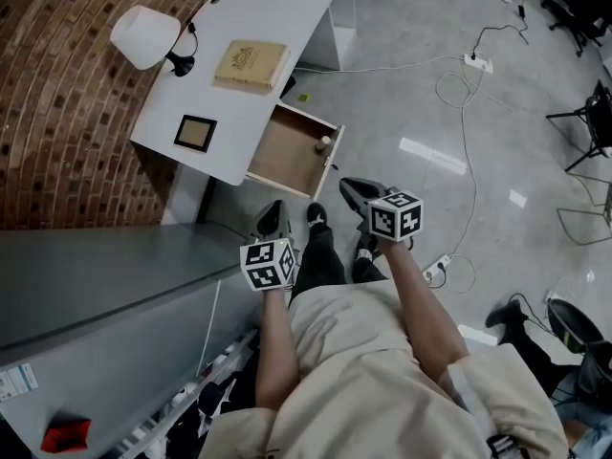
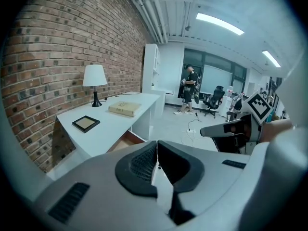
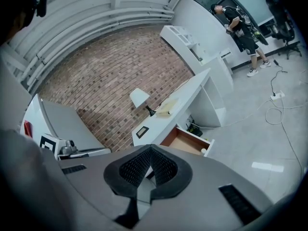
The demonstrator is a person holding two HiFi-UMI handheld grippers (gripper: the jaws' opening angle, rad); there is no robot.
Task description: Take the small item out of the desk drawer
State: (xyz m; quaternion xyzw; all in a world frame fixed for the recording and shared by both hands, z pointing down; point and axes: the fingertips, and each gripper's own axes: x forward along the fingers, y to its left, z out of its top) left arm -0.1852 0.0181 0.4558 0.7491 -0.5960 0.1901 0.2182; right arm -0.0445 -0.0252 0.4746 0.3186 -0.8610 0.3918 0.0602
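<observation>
The white desk [image 1: 239, 113] stands against a brick wall, and its wooden drawer [image 1: 287, 151] is pulled open. A small pale round item [image 1: 324, 142] lies in the drawer's front right corner; the right gripper view shows the item [image 3: 203, 151] too. My left gripper [image 1: 272, 216] and right gripper [image 1: 357, 192] hover short of the drawer, above the floor, both apart from it. Both are shut with nothing between the jaws, as the left gripper [image 2: 156, 154] and right gripper [image 3: 150, 160] show in their own views.
On the desk are a white lamp [image 1: 145, 36], a tan book [image 1: 251, 65] and a small picture frame [image 1: 195, 133]. A grey cabinet top [image 1: 105, 275] lies at my left. Cables [image 1: 464, 94] and a power strip [image 1: 436, 269] cross the floor. A person [image 2: 191, 89] stands far off.
</observation>
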